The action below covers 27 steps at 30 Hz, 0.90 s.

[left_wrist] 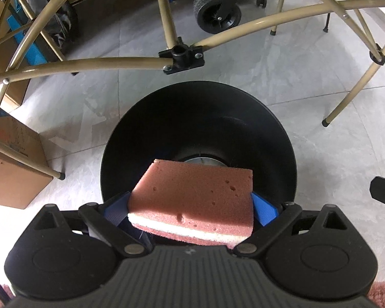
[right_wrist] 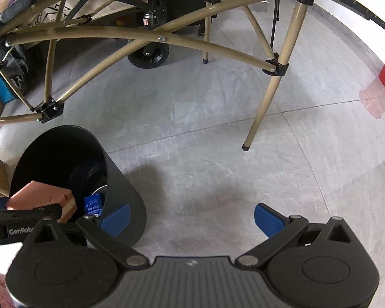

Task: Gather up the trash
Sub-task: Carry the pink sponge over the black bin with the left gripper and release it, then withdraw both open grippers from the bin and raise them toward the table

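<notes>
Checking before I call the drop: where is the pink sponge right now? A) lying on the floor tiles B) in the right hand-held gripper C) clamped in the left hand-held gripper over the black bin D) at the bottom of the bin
C: the pink sponge sits between the blue fingers of the left hand-held gripper, above the open mouth of the black bin.

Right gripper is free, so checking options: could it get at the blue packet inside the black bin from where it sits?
Probably not directly: the left gripper holds the sponge over the bin opening, above the blue packet; right gripper is beside the bin.
</notes>
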Each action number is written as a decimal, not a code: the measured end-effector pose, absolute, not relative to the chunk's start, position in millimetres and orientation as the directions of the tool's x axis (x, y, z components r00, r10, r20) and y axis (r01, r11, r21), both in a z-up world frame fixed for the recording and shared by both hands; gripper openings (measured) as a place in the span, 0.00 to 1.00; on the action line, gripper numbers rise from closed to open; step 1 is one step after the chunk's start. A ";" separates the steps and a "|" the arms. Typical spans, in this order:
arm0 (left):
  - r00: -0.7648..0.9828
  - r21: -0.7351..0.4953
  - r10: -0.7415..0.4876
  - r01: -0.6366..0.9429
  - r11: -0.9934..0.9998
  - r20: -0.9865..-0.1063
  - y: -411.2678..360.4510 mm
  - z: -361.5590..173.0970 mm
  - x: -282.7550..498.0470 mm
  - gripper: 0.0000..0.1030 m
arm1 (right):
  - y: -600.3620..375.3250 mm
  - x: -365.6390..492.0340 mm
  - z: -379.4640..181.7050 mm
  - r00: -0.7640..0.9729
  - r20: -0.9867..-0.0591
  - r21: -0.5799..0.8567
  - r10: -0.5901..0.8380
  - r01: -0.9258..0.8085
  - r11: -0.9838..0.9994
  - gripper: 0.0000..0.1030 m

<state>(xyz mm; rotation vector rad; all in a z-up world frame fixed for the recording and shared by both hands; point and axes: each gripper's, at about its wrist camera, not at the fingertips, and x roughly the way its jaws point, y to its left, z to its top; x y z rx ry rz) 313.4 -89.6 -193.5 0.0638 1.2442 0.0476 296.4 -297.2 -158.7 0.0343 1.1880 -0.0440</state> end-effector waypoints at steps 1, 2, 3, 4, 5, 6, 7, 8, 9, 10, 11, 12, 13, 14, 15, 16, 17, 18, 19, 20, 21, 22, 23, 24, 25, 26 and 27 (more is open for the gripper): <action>0.312 0.068 0.067 -0.009 0.998 -0.948 -89.2 -193.9 314.4 0.97 | -297.4 296.6 -159.1 0.372 -0.928 0.003 -0.017 0.053 0.999 1.00; 0.307 0.058 0.061 -0.017 0.998 -0.950 -87.5 -193.8 314.9 0.97 | -297.7 296.8 -159.4 0.372 -0.928 0.002 -0.018 0.054 0.999 1.00; 0.304 0.053 0.058 -0.022 0.998 -0.951 -85.9 -193.3 315.7 0.98 | -297.8 296.7 -159.2 0.373 -0.928 0.003 -0.018 0.055 0.998 1.00; 0.302 0.047 0.052 -0.022 0.999 -0.952 -85.2 -192.8 316.0 0.99 | -298.4 296.8 -158.7 0.374 -0.927 0.003 -0.017 0.054 0.999 1.00; 0.298 0.039 0.044 -0.021 0.999 -0.953 -84.7 -192.6 316.2 1.00 | -298.3 296.7 -158.7 0.374 -0.927 0.003 -0.017 0.053 0.999 1.00; 0.290 0.032 0.037 -0.021 0.999 -0.956 -84.2 -193.1 316.2 1.00 | -298.3 296.9 -159.0 0.374 -0.927 0.003 -0.016 0.052 0.999 1.00; 0.280 0.027 0.032 -0.020 0.999 -0.959 -83.7 -193.9 316.8 1.00 | -298.6 296.8 -159.2 0.374 -0.927 0.003 -0.017 0.052 0.999 1.00; 0.270 0.023 0.027 -0.019 1.000 -0.962 -83.2 -194.9 317.0 1.00 | -298.6 296.9 -159.3 0.374 -0.927 0.002 -0.018 0.052 0.999 1.00; 0.264 0.019 0.023 -0.019 1.000 -0.964 -81.9 -195.9 317.4 1.00 | -298.7 296.7 -159.2 0.374 -0.927 0.002 -0.017 0.052 0.999 1.00; 0.261 0.017 0.022 -0.020 1.000 -0.965 -81.3 -196.2 317.3 1.00 | -298.7 296.7 -159.2 0.374 -0.927 0.003 -0.017 0.052 0.999 1.00; 0.261 0.020 0.023 -0.018 1.000 -0.965 -81.1 -196.1 317.2 1.00 | -298.7 296.7 -159.2 0.374 -0.927 0.003 -0.017 0.052 0.999 1.00; 0.262 0.023 0.026 -0.015 1.000 -0.965 -82.1 -195.8 317.2 1.00 | -298.7 296.7 -159.3 0.375 -0.927 0.003 -0.017 0.052 0.999 1.00; 0.265 0.025 0.027 -0.013 1.000 -0.964 -83.2 -195.6 317.3 1.00 | -298.6 296.7 -159.3 0.375 -0.927 0.003 -0.017 0.051 0.999 1.00; 0.269 0.026 0.028 -0.011 1.000 -0.963 -84.1 -195.1 316.7 1.00 | -298.6 296.7 -159.2 0.374 -0.927 0.003 -0.017 0.052 0.999 1.00; 0.272 0.028 0.029 -0.007 1.000 -0.962 -84.7 -194.6 316.3 1.00 | -298.5 296.6 -159.2 0.374 -0.927 0.003 -0.017 0.052 0.999 1.00; 0.273 0.028 0.028 -0.004 1.000 -0.962 -86.2 -194.7 315.9 1.00 | -298.5 296.6 -159.2 0.374 -0.927 0.003 -0.017 0.052 0.999 1.00; 0.274 0.028 0.027 -0.002 1.000 -0.961 -86.7 -194.7 315.7 1.00 | -298.4 296.6 -159.2 0.374 -0.927 0.003 -0.017 0.052 0.999 1.00; 0.274 0.028 0.027 0.000 1.000 -0.961 -87.3 -194.9 315.5 1.00 | -298.4 296.5 -159.2 0.374 -0.927 0.003 -0.017 0.052 0.999 1.00; 0.274 0.029 0.028 0.002 1.000 -0.961 -87.5 -195.0 315.5 1.00 | -298.4 296.5 -159.3 0.374 -0.927 0.003 -0.017 0.053 0.999 1.00; 0.274 0.030 0.028 0.003 1.000 -0.961 -87.5 -195.1 315.4 1.00 | -298.3 296.5 -159.4 0.374 -0.927 0.002 -0.018 0.053 0.999 1.00; 0.274 0.030 0.028 0.003 1.000 -0.961 -87.4 -195.0 315.4 1.00 | -298.3 296.5 -159.2 0.374 -0.927 0.002 -0.018 0.053 0.999 1.00; 0.274 0.031 0.029 0.003 1.000 -0.961 -86.8 -194.6 315.8 1.00 | -298.3 296.5 -159.3 0.374 -0.927 0.002 -0.018 0.053 0.999 1.00; 0.274 0.032 0.030 0.002 0.999 -0.961 -86.6 -194.6 316.0 1.00 | -298.3 296.5 -159.3 0.374 -0.927 0.002 -0.018 0.053 0.999 1.00; 0.274 0.032 0.030 0.001 0.999 -0.961 -86.2 -194.5 316.0 1.00 | -298.4 296.6 -159.2 0.374 -0.927 0.002 -0.018 0.053 0.999 1.00; 0.275 0.032 0.031 0.000 0.999 -0.961 -86.6 -194.1 316.3 1.00 | -298.4 296.6 -159.3 0.374 -0.927 0.002 -0.017 0.052 0.999 1.00; 0.275 0.034 0.033 -0.002 0.999 -0.961 -86.8 -194.0 316.2 1.00 | -298.4 296.6 -159.3 0.374 -0.927 0.002 -0.017 0.052 0.999 1.00; 0.275 0.034 0.033 -0.002 0.999 -0.961 -86.9 -193.8 316.2 1.00 | -298.5 296.6 -159.3 0.374 -0.927 0.002 -0.018 0.052 0.999 1.00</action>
